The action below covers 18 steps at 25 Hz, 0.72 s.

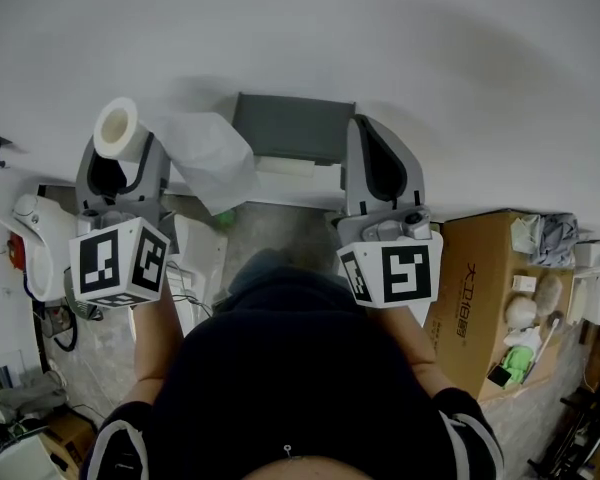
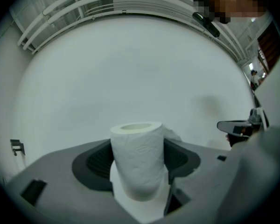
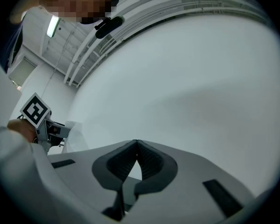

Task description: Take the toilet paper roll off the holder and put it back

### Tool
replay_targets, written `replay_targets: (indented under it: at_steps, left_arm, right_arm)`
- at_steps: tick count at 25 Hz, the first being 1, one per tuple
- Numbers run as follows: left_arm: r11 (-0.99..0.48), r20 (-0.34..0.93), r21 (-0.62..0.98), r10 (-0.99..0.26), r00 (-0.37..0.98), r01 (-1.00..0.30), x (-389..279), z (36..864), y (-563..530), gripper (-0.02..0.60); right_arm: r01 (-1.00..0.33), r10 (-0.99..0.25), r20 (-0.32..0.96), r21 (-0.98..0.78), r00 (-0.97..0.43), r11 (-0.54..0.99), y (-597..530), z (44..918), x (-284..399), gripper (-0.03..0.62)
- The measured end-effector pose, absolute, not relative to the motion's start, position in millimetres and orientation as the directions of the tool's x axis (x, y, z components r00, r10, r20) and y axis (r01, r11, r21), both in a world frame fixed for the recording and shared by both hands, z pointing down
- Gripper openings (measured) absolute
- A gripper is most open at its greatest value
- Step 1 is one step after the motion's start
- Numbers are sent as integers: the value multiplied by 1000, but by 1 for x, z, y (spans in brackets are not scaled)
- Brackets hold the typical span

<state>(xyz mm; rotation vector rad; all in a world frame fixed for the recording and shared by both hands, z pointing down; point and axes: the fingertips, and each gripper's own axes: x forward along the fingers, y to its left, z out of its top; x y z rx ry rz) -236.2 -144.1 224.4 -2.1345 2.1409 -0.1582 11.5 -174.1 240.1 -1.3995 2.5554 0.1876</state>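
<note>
One toilet paper roll [image 2: 139, 162] in left gripper [image 1: 121, 156]; right gripper [image 3: 136, 143] empty.

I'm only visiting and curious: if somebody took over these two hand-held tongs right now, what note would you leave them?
Left tongs: shut on the white toilet paper roll, which is off the holder. A loose white sheet of paper trails from the roll toward the holder.
Right tongs: shut, nothing in them, raised near the holder's right side.
Dark grey wall-mounted holder: no roll on it.
Done: roll taken off.
Left: put the roll back on the holder and let go.
</note>
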Motion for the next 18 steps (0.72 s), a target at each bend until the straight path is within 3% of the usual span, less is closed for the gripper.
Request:
replay_targets:
  at_steps: [18]
  left_arm:
    - [-34,-14,-138,-999,36,-990,-275,226,-146,313]
  right_arm:
    - [-886,-863,-211,36,-459,462,-166,233,-2,17]
